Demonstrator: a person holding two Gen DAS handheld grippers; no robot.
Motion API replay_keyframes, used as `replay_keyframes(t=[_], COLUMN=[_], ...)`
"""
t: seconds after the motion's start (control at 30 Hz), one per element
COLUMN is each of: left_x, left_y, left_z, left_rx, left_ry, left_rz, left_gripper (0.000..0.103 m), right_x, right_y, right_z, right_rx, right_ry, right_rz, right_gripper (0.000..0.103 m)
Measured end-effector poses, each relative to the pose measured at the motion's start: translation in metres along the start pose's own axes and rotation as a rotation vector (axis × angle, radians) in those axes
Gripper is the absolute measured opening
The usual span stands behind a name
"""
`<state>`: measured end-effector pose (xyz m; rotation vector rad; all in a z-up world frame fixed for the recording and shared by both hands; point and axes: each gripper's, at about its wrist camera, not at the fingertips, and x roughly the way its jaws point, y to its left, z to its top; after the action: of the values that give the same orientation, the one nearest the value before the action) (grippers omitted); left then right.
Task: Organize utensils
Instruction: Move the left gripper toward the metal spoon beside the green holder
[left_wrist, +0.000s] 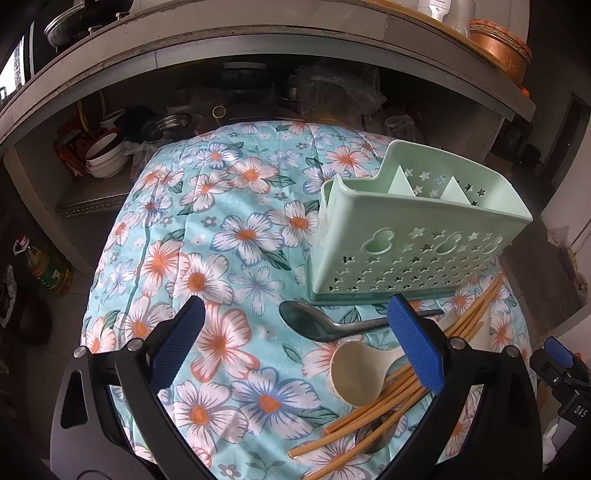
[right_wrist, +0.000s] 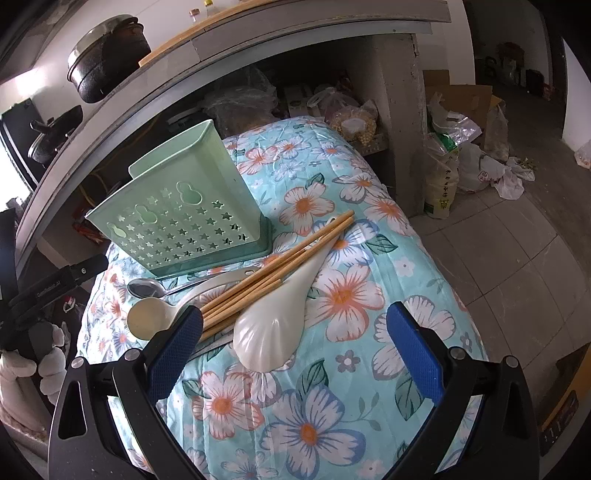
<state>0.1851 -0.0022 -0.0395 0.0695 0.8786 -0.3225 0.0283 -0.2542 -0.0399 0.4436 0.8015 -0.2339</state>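
A pale green perforated utensil holder (left_wrist: 406, 236) (right_wrist: 184, 218) stands upright on the flowered cloth, its compartments empty as far as I can see. In front of it lie a metal spoon (left_wrist: 317, 325) (right_wrist: 144, 288), a cream spoon (left_wrist: 358, 373) (right_wrist: 147, 317), a bundle of wooden chopsticks (left_wrist: 384, 402) (right_wrist: 280, 262) and a large white rice paddle (right_wrist: 269, 325). My left gripper (left_wrist: 295, 321) hovers open above the cloth, left of the utensils. Near the paddle's head, my right gripper (right_wrist: 295, 325) is open too, its left finger over the chopstick ends.
The flowered cloth (left_wrist: 229, 236) (right_wrist: 354, 302) covers a small table with drops on all sides. Behind is a concrete counter with a shelf of bowls (left_wrist: 107, 155) and bags (right_wrist: 351, 114). An oil bottle (left_wrist: 48, 269) and sacks (right_wrist: 443, 177) stand on the tiled floor.
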Motion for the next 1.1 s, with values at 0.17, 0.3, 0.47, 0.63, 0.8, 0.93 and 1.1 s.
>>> replay_keyframes(t=[0.17,0.3,0.47,0.63,0.8,0.93,1.1], left_x=[0.002,0.001,-0.001,0.003,0.019,0.037,0.061], left_y=[0.004,0.012,0.025,0.036,0.046,0.052,0.06], left_z=[0.002,0.001,0.001,0.002,0.0,-0.001,-0.007], left_rx=[-0.006,-0.018,-0.031,-0.052,-0.108,-0.149,-0.228], left_ry=[-0.005,-0.021,-0.045,-0.033,0.035,0.1,0.21], left_rz=[-0.019,-0.031,-0.045,-0.097,-0.184,-0.243,-0.331], left_gripper=[0.095,0.095,0.095,0.08,0.066,0.056,0.047], right_x=[-0.002,-0.006,-0.01,-0.005,0.005,0.011,0.016], right_y=[0.008,0.017,0.027,0.036,0.042,0.047,0.053], right_z=[0.002,0.006,0.012,0.013,0.013,0.014,0.013], right_rx=[-0.03,-0.083,-0.14,-0.174,-0.184,-0.191,-0.19], right_ry=[-0.008,-0.043,-0.09,-0.084,-0.058,-0.048,-0.036], right_rz=[0.02,0.021,-0.001,-0.018,-0.028,-0.038,-0.043], right_gripper=[0.097,0.097,0.097,0.097,0.097,0.097,0.097])
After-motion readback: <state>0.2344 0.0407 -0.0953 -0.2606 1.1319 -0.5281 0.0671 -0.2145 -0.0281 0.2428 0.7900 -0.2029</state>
